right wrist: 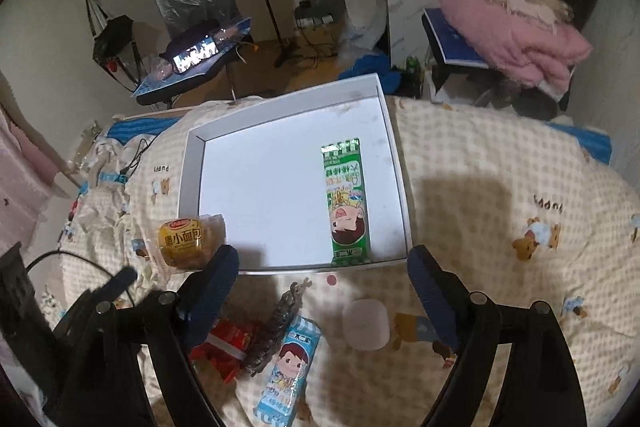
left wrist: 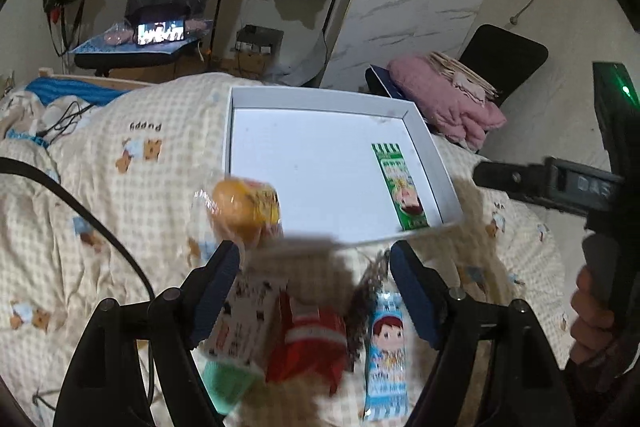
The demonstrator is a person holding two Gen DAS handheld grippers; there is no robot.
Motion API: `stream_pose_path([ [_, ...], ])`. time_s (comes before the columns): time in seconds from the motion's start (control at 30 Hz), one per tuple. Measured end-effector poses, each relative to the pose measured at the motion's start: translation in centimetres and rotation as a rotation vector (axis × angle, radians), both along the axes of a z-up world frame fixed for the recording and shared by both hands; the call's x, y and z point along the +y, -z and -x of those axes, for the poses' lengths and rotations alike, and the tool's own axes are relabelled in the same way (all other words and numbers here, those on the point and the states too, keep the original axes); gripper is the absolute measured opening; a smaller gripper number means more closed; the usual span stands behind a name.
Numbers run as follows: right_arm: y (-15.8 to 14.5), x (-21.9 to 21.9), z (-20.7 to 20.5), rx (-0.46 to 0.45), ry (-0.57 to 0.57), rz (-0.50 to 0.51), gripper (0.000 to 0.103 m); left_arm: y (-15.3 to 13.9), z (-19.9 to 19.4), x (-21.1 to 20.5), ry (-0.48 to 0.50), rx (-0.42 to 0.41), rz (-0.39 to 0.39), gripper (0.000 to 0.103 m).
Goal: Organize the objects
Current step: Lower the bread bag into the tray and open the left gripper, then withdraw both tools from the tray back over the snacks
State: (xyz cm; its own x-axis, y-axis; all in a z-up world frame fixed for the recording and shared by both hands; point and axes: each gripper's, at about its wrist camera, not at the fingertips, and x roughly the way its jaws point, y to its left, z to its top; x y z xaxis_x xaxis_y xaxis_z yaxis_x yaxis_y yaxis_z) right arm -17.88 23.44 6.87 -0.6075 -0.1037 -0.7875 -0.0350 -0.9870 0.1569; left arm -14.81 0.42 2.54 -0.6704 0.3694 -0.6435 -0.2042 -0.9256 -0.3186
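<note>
Only the green candy packet lies in the white tray on the bed, while the bun, red packet, blue candy packet and pink case wait outside, both left gripper and right gripper empty, jaws released.

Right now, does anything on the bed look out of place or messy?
Only the green snack packet lies in the white box. The bread bun, red packet, blue snack packet and dark chain-like item lie scattered on the quilt in front of it.
</note>
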Motion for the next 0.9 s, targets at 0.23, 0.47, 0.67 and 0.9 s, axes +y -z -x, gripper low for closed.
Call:
stream_pose_path([
  [0.23, 1.2, 0.0, 0.8, -0.064, 0.030, 0.055, 0.087, 0.3, -1.2, -0.5, -0.009, -0.017, -0.022, 0.080],
  [0.47, 0.4, -1.3, -0.4, -0.044, -0.026, 0.025, 0.087, 0.4, -2.5, -0.8, -0.009, -0.050, -0.012, 0.080],
  [0.67, -2.8, -2.6, -2.3, -0.005, -0.049, -0.012, 0.087, -1.1, -4.7, -2.1, -0.018, -0.069, -0.079, 0.080],
  [0.9, -6.4, -2.1, -4.9, -0.004, -0.006, -0.006, 0.087, -3.4, -8.8, -3.1, -0.067, -0.056, -0.075, 0.080],
])
